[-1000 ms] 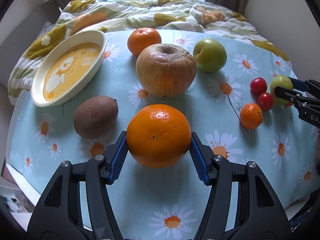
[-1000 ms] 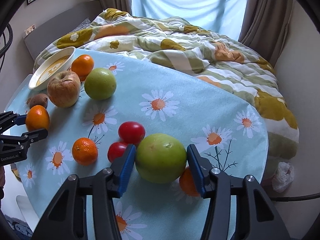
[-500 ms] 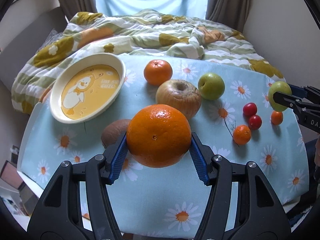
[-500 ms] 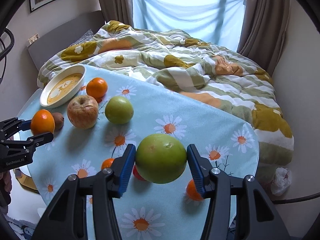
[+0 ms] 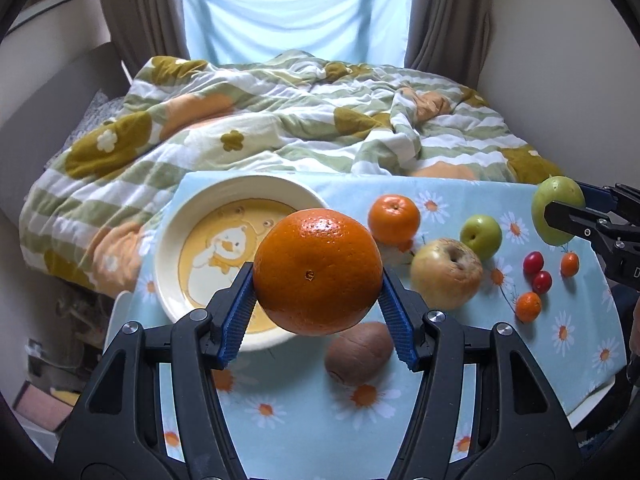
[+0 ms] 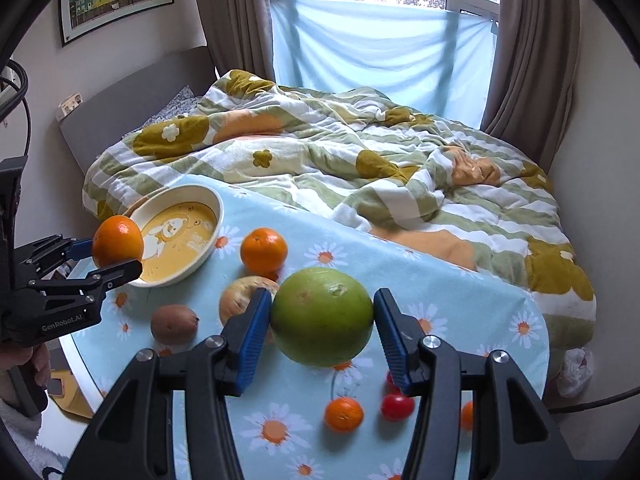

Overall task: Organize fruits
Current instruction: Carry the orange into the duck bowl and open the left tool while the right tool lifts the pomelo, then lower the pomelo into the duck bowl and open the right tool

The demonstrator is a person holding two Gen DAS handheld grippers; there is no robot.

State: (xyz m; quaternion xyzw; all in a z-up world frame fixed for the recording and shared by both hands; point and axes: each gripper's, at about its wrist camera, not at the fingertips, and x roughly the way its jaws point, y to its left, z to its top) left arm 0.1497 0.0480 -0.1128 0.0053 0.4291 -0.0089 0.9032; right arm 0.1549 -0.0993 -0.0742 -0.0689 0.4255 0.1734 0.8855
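We're carrying fruit to the bowl point(image 5: 168, 236): left gripper point(image 5: 318, 320) clamps the orange point(image 5: 318, 272) above its rim, right gripper point(image 6: 322, 334) grips the green fruit point(image 6: 322, 316); next, lower and release.

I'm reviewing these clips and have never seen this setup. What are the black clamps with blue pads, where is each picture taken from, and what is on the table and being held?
They are hand-held two-finger grippers, one in each of a person's hands, each with a camera looking along its fingers. In the left camera's picture the left gripper clamps a large orange. In the right camera's picture the right gripper clamps a big green fruit. Each gripper also shows at the edge of the other's picture. On the daisy tablecloth lie a duck-printed dish, a kiwi, a wrinkled apple, a green apple, a mandarin, two cherry tomatoes and two tiny oranges.
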